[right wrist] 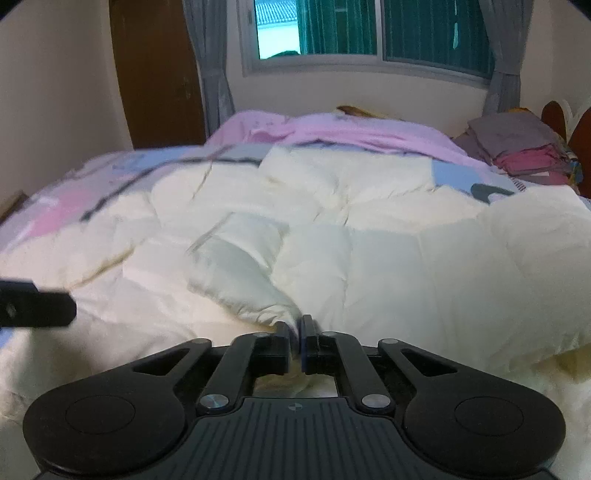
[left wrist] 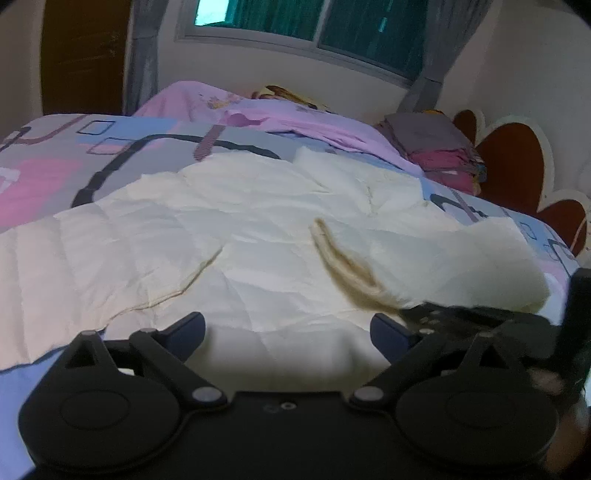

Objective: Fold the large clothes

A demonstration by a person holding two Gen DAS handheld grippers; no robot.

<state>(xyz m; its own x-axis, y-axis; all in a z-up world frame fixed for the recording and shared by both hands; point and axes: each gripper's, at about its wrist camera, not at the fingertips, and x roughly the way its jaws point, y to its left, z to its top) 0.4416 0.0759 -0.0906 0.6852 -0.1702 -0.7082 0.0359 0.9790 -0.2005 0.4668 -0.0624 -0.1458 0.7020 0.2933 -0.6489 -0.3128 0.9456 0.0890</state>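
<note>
A large cream-white garment (left wrist: pixel 236 229) lies spread over the bed, creased, with a tan-edged fold (left wrist: pixel 343 266) raised at its right. My left gripper (left wrist: pixel 288 328) is open and empty, low over the garment's near part. My right gripper (right wrist: pixel 299 332) is shut on a bunched fold of the same garment (right wrist: pixel 369 258), which rises from the jaws as a puffed ridge (right wrist: pixel 236 266). The right gripper shows as a dark shape at the right edge of the left wrist view (left wrist: pixel 517 325). The left gripper shows at the left edge of the right wrist view (right wrist: pixel 33 302).
The bed has a patterned blue, grey and pink cover (left wrist: pixel 74 158) and a lilac blanket (right wrist: pixel 351 136) at the far side. A stack of folded clothes (left wrist: pixel 439 147) sits far right by a brown headboard (left wrist: pixel 517 166). A window (right wrist: pixel 369 33) and wooden door (right wrist: pixel 155 74) stand behind.
</note>
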